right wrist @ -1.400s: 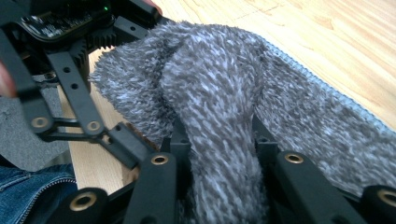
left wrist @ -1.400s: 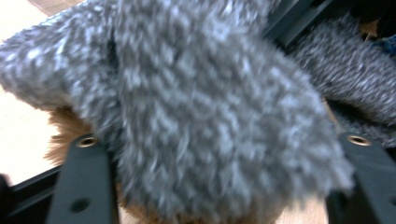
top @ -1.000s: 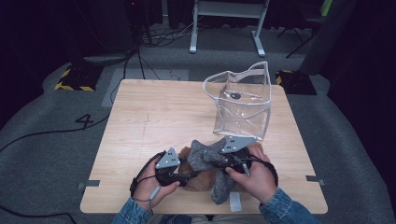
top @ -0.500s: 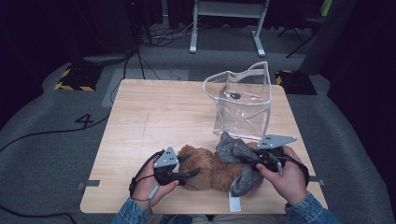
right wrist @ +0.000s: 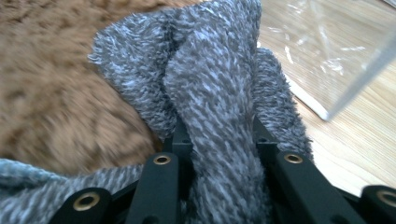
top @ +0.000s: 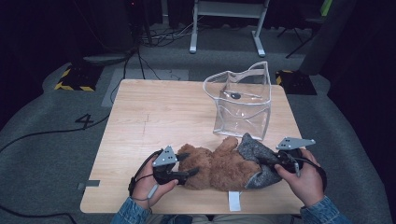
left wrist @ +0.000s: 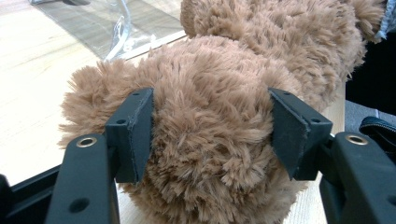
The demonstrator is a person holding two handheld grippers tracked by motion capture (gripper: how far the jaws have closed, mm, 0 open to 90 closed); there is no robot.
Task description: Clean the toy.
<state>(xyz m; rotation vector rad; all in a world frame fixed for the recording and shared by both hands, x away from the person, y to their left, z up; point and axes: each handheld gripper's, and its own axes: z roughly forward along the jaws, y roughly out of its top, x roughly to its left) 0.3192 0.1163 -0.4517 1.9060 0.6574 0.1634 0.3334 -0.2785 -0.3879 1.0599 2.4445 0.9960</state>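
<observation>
Since the earlier frames your right claw point(top: 274, 164) has dragged the grey knit garment point(top: 256, 156) from mid-bear out toward the lower right of the high view, and more brown fur is bare now. Your left claw point(top: 187, 164) hasn't shifted; its jaws have just been opening.

Left claw: spread wide around the teddy bear point(top: 219, 164), at the head end. In the left gripper view the fur bulges between the two pads point(left wrist: 135, 133), which sit at its flanks; can't tell if they still touch it, no squeeze visible.

Right claw: pinching a thick fold of the grey knit; in the right gripper view the fabric point(right wrist: 215, 93) stands up between the jaws, brown fur blurred at the left of that frame.

Bear lies lengthwise along the near edge of the tabletop point(top: 154, 116), lower centre of the high view, head at frame left, knit bunched over its right end. Clear plastic container point(top: 243, 100) stands upright just above and behind the bear's right half, close to the knit, right of centre. White tape tab point(top: 235, 201) on the tabletop edge, just below the bear.
</observation>
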